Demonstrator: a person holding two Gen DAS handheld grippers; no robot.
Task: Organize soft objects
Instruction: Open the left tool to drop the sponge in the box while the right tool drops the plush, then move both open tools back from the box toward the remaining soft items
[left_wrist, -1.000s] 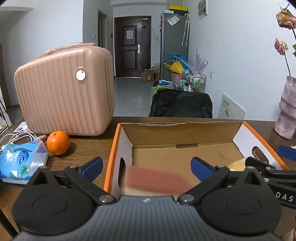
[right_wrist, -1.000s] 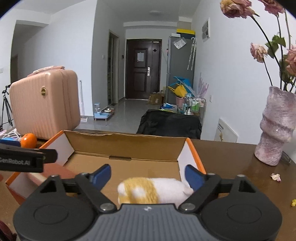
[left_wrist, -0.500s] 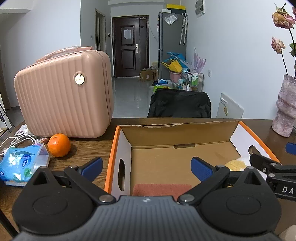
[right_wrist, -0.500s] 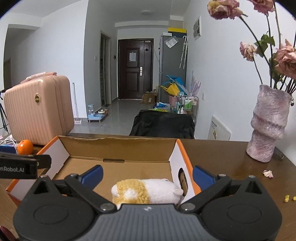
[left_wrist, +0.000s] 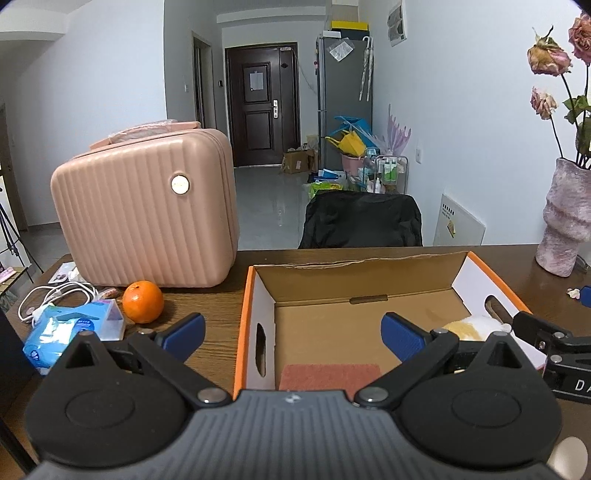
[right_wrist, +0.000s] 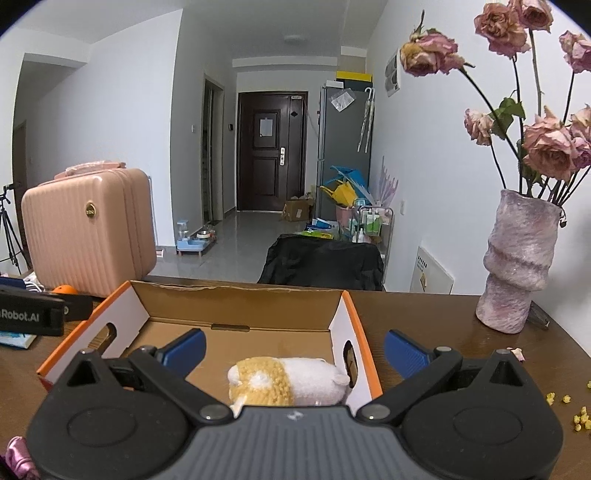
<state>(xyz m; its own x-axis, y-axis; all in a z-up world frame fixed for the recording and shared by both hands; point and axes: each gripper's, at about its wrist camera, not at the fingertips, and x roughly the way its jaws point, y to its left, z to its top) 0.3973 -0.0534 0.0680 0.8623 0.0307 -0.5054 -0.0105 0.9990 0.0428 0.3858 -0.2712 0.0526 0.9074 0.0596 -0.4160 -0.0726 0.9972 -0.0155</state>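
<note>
Soft objects number two, both inside one cardboard box (left_wrist: 255, 295) on the bench (left_wrist: 207, 314): one plush toy (right_wrist: 288, 382) at its right end and one red sponge (left_wrist: 328, 376) near-left. Left gripper (left_wrist: 291, 332) and right gripper (right_wrist: 293, 349) each spread their fingers wide, holding nothing; the right fingers have just been opening. One orange (left_wrist: 143, 302) sits left.

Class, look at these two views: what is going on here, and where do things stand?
A person with a gripper in each hand is sorting soft things into a cardboard box. A red sponge and a plush toy lie inside it. The left gripper and the right gripper are both open and hold nothing. An orange sits outside the box.
</note>
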